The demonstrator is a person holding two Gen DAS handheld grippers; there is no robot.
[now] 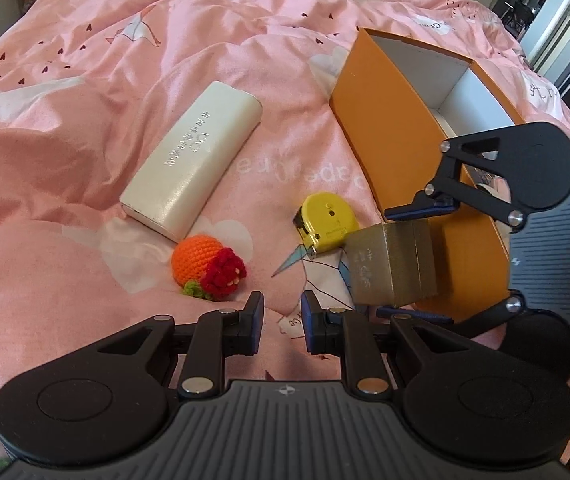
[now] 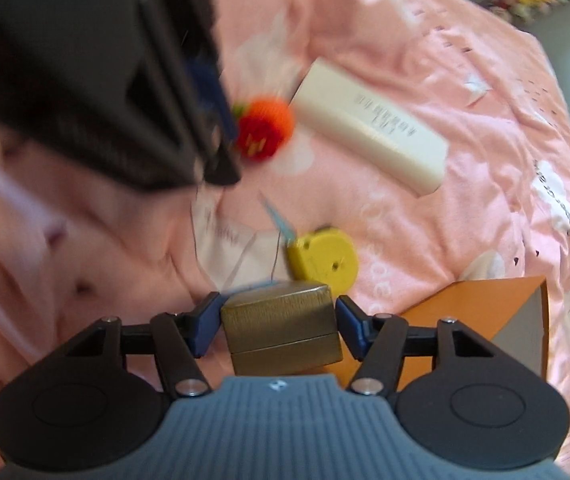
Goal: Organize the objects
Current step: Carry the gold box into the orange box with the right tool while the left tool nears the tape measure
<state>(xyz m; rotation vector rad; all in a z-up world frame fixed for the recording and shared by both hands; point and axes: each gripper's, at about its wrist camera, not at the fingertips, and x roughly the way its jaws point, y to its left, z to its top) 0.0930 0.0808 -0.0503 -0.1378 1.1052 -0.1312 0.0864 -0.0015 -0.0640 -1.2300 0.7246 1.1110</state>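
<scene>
Right tongs (image 2: 278, 322) grip the gold box (image 2: 281, 326) beside the orange box (image 1: 401, 152); left tongs (image 1: 282, 326) are closed, empty. Next, I judge: lift it over the orange wall, release inside.

1. The right gripper (image 2: 279, 322) is clamping a small brass-coloured box (image 2: 281, 326) between its blue pads.
2. A yellow tape measure (image 2: 323, 260) is lying just beyond it on the pink bedspread (image 2: 485, 120).
3. The orange box (image 2: 465, 300) is sitting at right.
4. The left gripper (image 2: 221, 140) is looming, blurred, beside the crocheted orange (image 2: 265, 128) and white case (image 2: 373, 128).
</scene>
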